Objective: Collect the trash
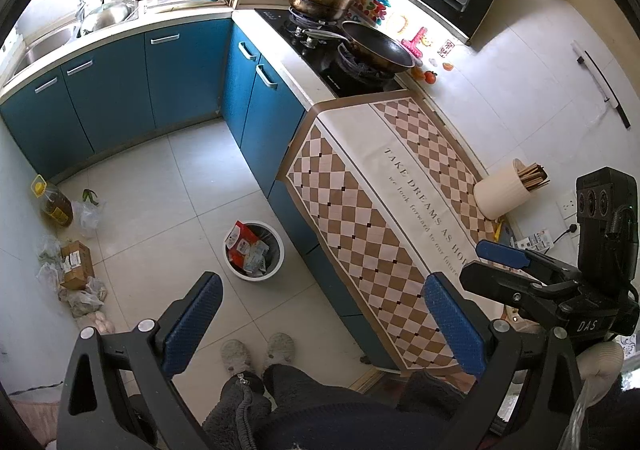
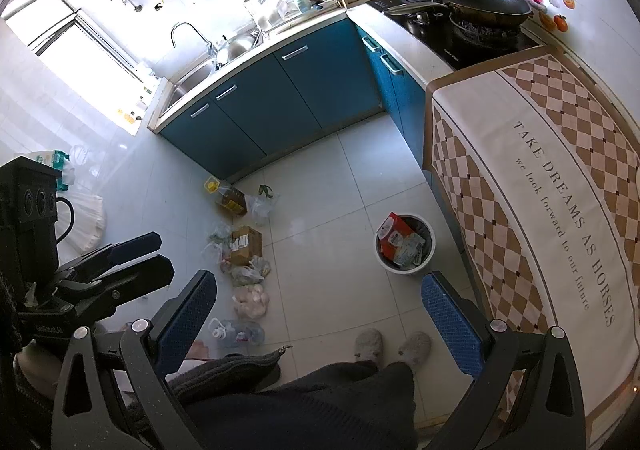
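a round white trash bin (image 1: 253, 252) stuffed with wrappers is standing upright on the floor tiles, ahead of the left gripper (image 1: 322, 316) and right gripper (image 2: 320, 316), both gaping empty.

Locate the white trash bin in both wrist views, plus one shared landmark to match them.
Left wrist: the white trash bin sits low and left of centre, on the floor tiles beside the blue cabinet, above the open left tool.
Right wrist: the bin sits right of centre, beside the patterned cloth's edge, above the open right tool.
Shared landmark: the red packet sticking up at the bin's left rim.
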{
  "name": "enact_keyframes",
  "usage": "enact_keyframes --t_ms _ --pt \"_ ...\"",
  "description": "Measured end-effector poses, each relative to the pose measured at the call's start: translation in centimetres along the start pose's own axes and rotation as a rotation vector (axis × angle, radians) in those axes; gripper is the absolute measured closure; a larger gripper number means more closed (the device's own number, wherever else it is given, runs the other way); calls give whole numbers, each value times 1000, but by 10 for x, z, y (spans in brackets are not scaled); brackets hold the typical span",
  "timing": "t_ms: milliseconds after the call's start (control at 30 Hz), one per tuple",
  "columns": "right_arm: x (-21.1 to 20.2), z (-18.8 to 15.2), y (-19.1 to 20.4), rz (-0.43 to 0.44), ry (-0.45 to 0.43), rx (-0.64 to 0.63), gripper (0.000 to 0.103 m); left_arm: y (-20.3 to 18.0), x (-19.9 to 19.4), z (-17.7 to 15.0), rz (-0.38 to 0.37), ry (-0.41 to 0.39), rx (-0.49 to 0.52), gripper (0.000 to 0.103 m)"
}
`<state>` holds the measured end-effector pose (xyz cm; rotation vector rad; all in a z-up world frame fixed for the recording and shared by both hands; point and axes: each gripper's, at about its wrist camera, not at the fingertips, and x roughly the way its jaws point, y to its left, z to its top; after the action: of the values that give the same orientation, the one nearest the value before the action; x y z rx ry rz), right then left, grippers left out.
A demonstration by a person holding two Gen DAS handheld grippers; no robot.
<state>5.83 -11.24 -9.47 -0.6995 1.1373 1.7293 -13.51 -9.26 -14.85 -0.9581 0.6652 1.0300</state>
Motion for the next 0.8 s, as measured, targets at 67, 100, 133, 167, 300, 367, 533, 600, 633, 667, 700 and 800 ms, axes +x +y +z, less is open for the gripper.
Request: enact_keyframes --t_ms 67,100,133,167,300,367,533,600,633,667,700,800 --pt "0 0 0 1 0 1 0 1 0 0 0 -1 -2 0" --pt "0 0 0 1 0 2 0 0 0 0 0 0 -3 0" --pt "0 0 0 1 0 2 0 1 0 1 1 0 -1 0" --pt "0 0 0 1 0 1 0 1 0 1 0 0 -2 0" --pt "0 0 0 1 0 1 0 1 0 0 -1 0 -2 0" --pt "0 1 0 1 -1 1 0 1 0 0 1 -1 -2 0" --pt "0 1 0 1 0 1 0 0 0 0 -1 1 -6 0" --pt "0 0 0 4 1 0 0 -1 0 0 -1 4 -6 0" --pt "-1 -2 -1 5 2 -3 0 -3 1 0 -2 4 -6 0" --pt "-2 -3 -2 7 3 -3 0 -4 1 0 -1 5 -6 0" --pt "-2 -3 -3 9 4 -4 0 -3 1 0 -1 4 -5 0" --pt "-4 -4 -5 12 4 -4 0 -3 1 0 -1 1 -5 0"
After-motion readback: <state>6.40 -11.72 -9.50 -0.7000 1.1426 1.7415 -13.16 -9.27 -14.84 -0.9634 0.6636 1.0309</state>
